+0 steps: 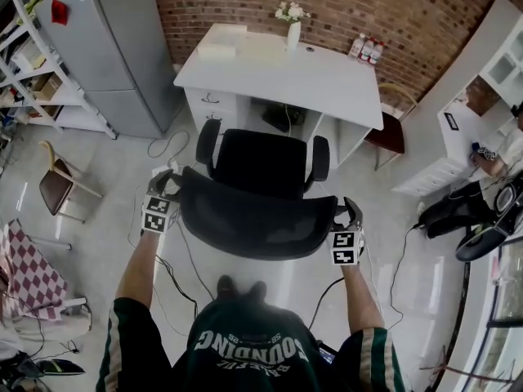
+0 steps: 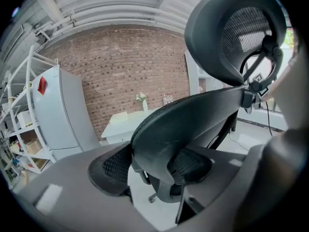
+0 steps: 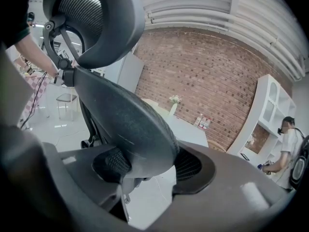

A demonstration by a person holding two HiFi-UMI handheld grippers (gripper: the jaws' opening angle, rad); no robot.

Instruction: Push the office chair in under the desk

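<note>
Poised to push, left gripper and right gripper clamped on office chair backrest mid-frame, needing a straight shove toward upper-centre desk.

Black office chair stands upright before white desk.

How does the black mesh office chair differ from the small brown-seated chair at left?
The black mesh office chair has armrests and a broad back; the small brown-seated chair has a thin pale frame. The left gripper and right gripper clamp the office chair's backrest; the brown chair stands untouched. Both stand on the pale floor.
</note>
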